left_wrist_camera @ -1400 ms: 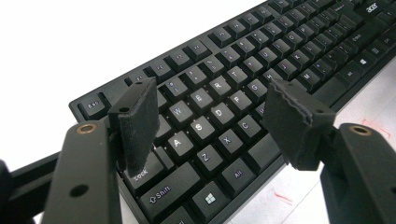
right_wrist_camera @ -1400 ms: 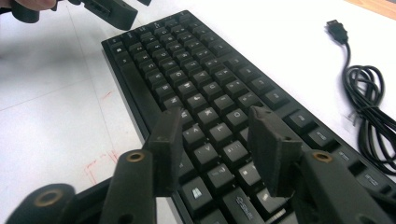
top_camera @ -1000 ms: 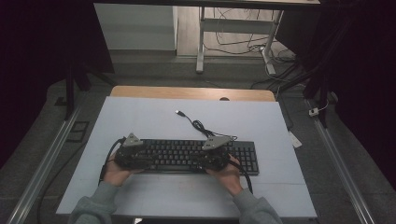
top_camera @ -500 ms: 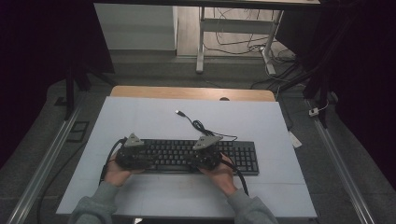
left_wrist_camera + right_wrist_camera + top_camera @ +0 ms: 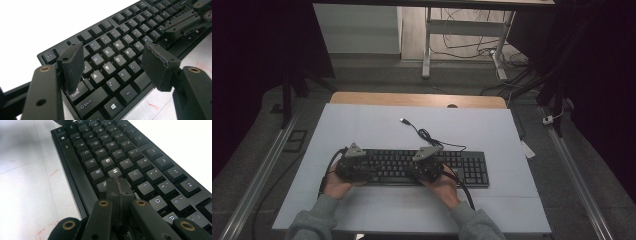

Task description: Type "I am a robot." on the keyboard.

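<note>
Centrally, keyboard [image 5: 412, 167] lay on table [image 5: 362, 125], long axis left-right, keys up. Left gripper [image 5: 112, 62] spread wide over kbd's left end; right gripper [image 5: 117, 187] closed, tips on mid keys.

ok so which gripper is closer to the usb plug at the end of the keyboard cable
Right. The right gripper sits over the middle of the keyboard, just below the cable's loop leading up to the USB plug. The left gripper is at the keyboard's left end, farther off.

The keyboard [image 5: 120, 157] is cut off at the frame edges; keys beneath the right tongs [image 5: 117, 192] are hidden.
</note>
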A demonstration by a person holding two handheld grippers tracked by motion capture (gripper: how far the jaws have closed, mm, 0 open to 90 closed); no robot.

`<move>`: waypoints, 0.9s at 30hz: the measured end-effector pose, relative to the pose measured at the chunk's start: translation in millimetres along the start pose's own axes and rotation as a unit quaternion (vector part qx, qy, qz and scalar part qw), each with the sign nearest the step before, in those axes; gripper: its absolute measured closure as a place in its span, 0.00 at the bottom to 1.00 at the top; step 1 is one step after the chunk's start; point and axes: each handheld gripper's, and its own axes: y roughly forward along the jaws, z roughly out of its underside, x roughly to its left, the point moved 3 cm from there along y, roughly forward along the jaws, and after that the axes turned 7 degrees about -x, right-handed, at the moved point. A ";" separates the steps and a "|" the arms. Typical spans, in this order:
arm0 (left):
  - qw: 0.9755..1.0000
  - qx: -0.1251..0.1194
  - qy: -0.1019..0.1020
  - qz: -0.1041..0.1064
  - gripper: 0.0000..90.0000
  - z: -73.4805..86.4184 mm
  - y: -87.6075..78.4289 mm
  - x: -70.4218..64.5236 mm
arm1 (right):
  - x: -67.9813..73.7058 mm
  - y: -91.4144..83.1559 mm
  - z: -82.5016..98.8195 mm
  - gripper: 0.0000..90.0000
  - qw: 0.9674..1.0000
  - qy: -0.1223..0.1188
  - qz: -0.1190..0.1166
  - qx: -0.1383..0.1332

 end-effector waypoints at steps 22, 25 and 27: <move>1.000 0.002 0.004 0.000 0.38 0.4 0.3 -0.3 | 0.5 3.1 3.4 0.99 1.000 -0.010 0.004 0.012; 1.000 0.001 0.004 -0.001 0.38 0.3 -0.1 -0.1 | 0.5 2.5 2.8 0.99 1.000 -0.008 0.003 0.011; 1.000 0.000 0.004 -0.001 0.38 0.2 -0.5 -0.5 | 0.7 1.3 2.2 0.99 1.000 -0.009 0.004 0.008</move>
